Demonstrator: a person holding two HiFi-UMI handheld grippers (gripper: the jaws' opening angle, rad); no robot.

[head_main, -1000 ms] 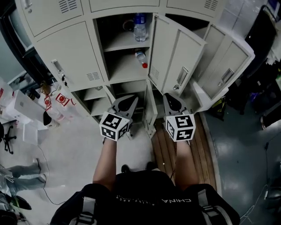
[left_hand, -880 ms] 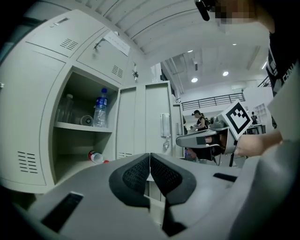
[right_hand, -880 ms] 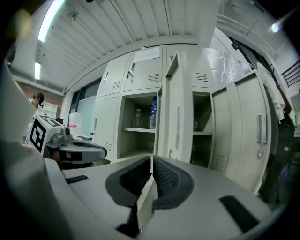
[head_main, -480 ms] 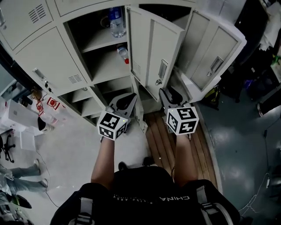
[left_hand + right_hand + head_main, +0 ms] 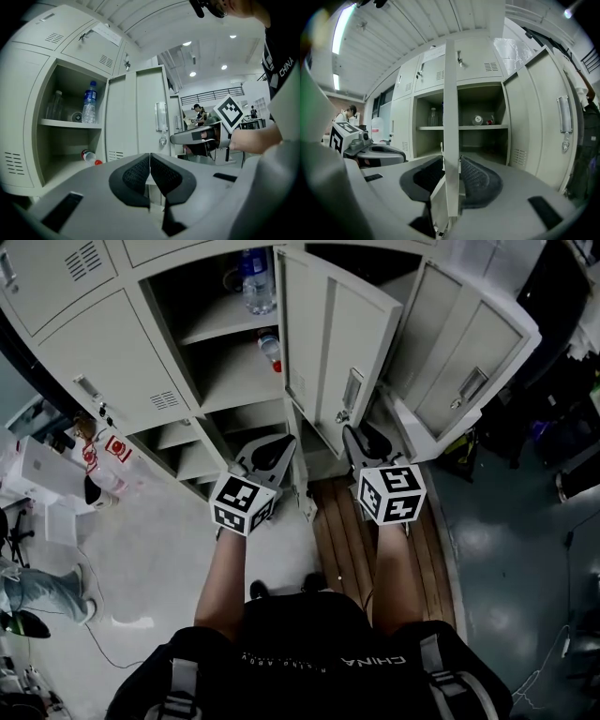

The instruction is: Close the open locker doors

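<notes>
Well, starting at my left, the closed locker door [image 5: 103,352] needed nothing from me. My left gripper [image 5: 150,164] hung low in front of the bank, its jaws pressed together on nothing, pointing toward the open compartment [image 5: 234,381]. On the upper shelf in there a water bottle [image 5: 255,282] stood upright, and a second bottle [image 5: 271,348] with a red cap lay on its side on the shelf below.

Just to the right of that compartment the middle door [image 5: 342,343] stood swung out toward me, almost edge-on. My right gripper [image 5: 451,176] had its jaws spread wide with that door's free edge standing between them, a pad close on either side. As far as I could judge the pads were straddling the edge, not pinching it. Farther right, a second open door [image 5: 478,352] hung well out from its frame, untouched and apart from both grippers.

I judged the task barely begun: both doors were open, and the step in hand was getting hold of the middle one. The next move called for either closing the jaws on the edge or simply pushing sideways with one pad, swinging the door leftward over the compartment until it seated. The bottles sat well back, so I expected no fouling. The right-hand door would come after.
</notes>
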